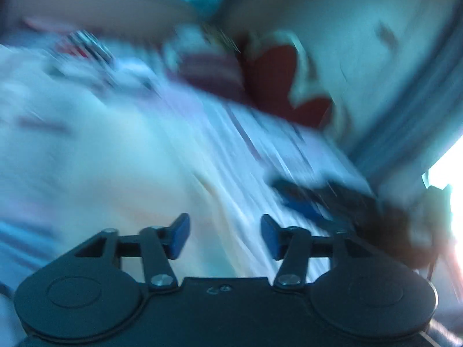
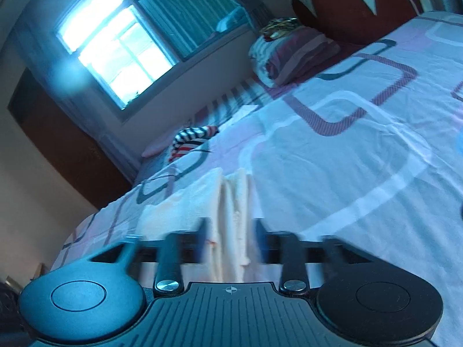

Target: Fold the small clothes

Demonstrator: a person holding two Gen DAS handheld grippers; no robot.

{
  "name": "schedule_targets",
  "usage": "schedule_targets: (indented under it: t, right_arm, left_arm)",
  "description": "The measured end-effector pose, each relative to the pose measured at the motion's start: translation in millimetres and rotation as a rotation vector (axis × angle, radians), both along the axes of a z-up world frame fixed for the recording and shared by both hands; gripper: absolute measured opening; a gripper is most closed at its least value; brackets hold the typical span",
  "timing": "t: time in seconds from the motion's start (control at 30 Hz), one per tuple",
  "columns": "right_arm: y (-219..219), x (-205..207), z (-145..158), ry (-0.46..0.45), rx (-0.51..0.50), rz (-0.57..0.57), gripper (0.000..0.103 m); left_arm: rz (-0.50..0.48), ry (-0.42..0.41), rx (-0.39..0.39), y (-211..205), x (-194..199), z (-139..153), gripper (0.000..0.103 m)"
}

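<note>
Two hand-held grippers show. The right hand-held gripper (image 2: 231, 238) has a bunched ridge of one cream garment (image 2: 202, 202) between its fingers; motion blur hides whether they pinch it. The garment lies on the bed (image 2: 347, 150), at its near edge. Farther up the bed lie one striped garment (image 2: 191, 140), one folded striped blanket (image 2: 289, 55) and one red headboard (image 2: 347, 3). The left hand-held gripper (image 1: 225, 235) is spread, holding nothing; its view is heavily blurred, bedding barely readable.
</note>
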State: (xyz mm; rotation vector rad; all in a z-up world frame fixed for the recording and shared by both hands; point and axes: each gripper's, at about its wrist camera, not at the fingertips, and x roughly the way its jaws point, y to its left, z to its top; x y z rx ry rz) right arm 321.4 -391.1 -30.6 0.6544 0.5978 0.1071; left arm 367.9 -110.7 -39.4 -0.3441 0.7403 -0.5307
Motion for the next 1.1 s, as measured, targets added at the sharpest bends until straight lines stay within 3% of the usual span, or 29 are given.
schedule_targets:
  t: [0.07,0.17,0.3,0.4,0.77,0.8,0.83,1.0,1.1]
  right_arm:
    - [12.3,10.3,0.9,-0.025,-0.009,0.064,0.056]
    - [31.7,29.5,-5.7,0.005,-0.005,0.162,0.050]
    - [50.6,49.8,-21.3,0.072,-0.042,0.208,0.049]
    - [52.0,59.4,-34.5,0.126,-0.044,0.204,0.049]
    - [42.9,87.8,-46.8,0.180,0.050,0.243,0.048]
    - [43.5,89.8,-45.9,0.181,0.048,0.250,0.043]
    - [46.2,92.0,-44.4,0.184,0.034,0.264,0.019]
    - [61.3,82.4,-27.6,0.138,-0.106,0.270,0.015]
    - [52.6,70.5,-21.1,0.128,-0.119,0.251,0.015]
  left_arm:
    - [0.120,-0.027,0.050,27.4,16.1,0.7,0.064]
    - [0.202,0.037,0.096,49.4,48.5,-12.9,0.060]
    - [0.196,0.110,0.168,49.3,66.1,-33.9,0.056]
    - [0.196,0.140,0.166,59.5,60.1,-44.7,0.059]
    - [0.177,0.149,0.150,65.5,66.7,-52.8,0.061]
    - [0.173,0.151,0.151,65.4,67.9,-52.7,0.061]
    - [0.169,0.157,0.154,65.3,69.3,-52.0,0.061]
    - [0.145,0.147,0.148,64.4,74.6,-42.2,0.059]
    - [0.102,0.143,0.167,52.7,76.3,-39.3,0.060]
